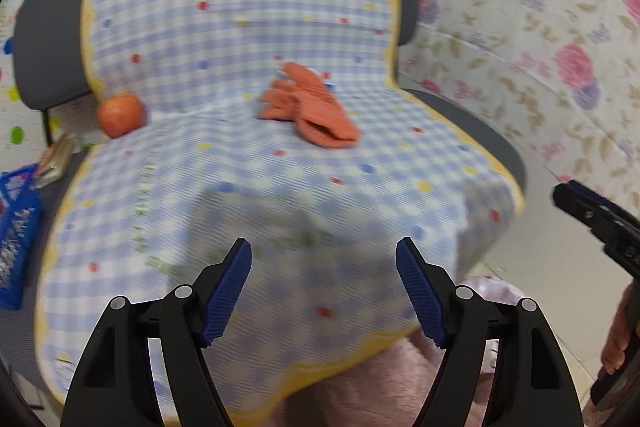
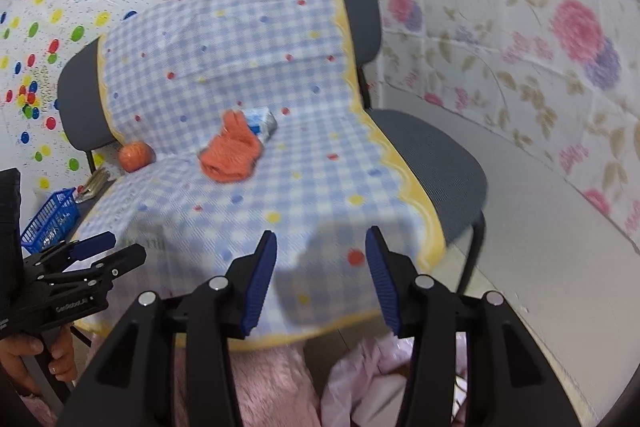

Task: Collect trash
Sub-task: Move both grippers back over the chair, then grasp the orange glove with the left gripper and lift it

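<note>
A crumpled blue-and-white wrapper (image 2: pixel 262 123) lies on the checked cloth (image 2: pixel 280 187) over the chair seat, right behind an orange glove (image 2: pixel 232 155). In the left wrist view the glove (image 1: pixel 312 107) hides almost all of the wrapper. An orange fruit (image 1: pixel 120 115) (image 2: pixel 136 155) sits at the seat's back left. My left gripper (image 1: pixel 324 259) is open and empty over the seat's front edge; it also shows in the right wrist view (image 2: pixel 108 247). My right gripper (image 2: pixel 320 247) is open and empty above the front edge.
A blue mesh basket (image 2: pixel 50 215) with packets stands left of the chair, beside a brownish object (image 2: pixel 94 183). A pink plastic bag (image 2: pixel 368 379) and pink fluffy fabric (image 2: pixel 272 383) lie below the seat front. Patterned sheets cover the walls. The grey chair seat (image 2: pixel 448 163) is bare at right.
</note>
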Demonstrator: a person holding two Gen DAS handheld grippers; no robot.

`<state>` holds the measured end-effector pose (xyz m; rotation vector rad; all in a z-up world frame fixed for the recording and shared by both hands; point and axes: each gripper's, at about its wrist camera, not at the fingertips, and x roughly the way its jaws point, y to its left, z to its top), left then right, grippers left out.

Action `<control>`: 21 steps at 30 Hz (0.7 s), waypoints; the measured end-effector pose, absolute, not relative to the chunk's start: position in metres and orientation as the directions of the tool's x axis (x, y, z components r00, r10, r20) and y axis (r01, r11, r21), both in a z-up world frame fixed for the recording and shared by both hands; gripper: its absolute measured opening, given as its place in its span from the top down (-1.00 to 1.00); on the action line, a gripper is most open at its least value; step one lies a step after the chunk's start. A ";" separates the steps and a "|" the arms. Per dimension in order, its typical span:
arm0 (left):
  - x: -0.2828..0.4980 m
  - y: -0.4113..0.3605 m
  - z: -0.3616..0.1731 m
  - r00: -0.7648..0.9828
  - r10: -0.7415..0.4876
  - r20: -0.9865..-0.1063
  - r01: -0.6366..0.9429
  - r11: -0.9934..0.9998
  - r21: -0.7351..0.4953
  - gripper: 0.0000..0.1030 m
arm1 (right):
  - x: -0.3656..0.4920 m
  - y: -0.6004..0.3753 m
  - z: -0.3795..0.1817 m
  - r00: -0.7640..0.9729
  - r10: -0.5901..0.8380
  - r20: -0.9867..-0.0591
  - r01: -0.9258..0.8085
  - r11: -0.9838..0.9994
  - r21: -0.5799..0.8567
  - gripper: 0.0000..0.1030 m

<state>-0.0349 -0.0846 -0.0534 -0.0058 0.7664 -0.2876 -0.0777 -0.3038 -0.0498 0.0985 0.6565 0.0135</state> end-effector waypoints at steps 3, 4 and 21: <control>-0.025 -0.076 -0.047 0.692 -0.224 -0.687 0.216 0.971 -0.100 -0.48 | -0.068 -0.298 -0.043 0.808 0.053 -0.587 -0.010 0.997 0.077 -0.04; -0.023 -0.075 -0.046 0.696 -0.212 -0.686 0.205 0.974 -0.093 -0.49 | -0.064 -0.296 -0.041 0.812 0.057 -0.581 -0.022 0.998 0.067 -0.06; 0.006 -0.078 -0.057 0.664 -0.193 -0.723 0.188 0.978 -0.088 -0.49 | -0.038 -0.310 -0.057 0.791 0.049 -0.610 -0.014 0.998 0.062 -0.07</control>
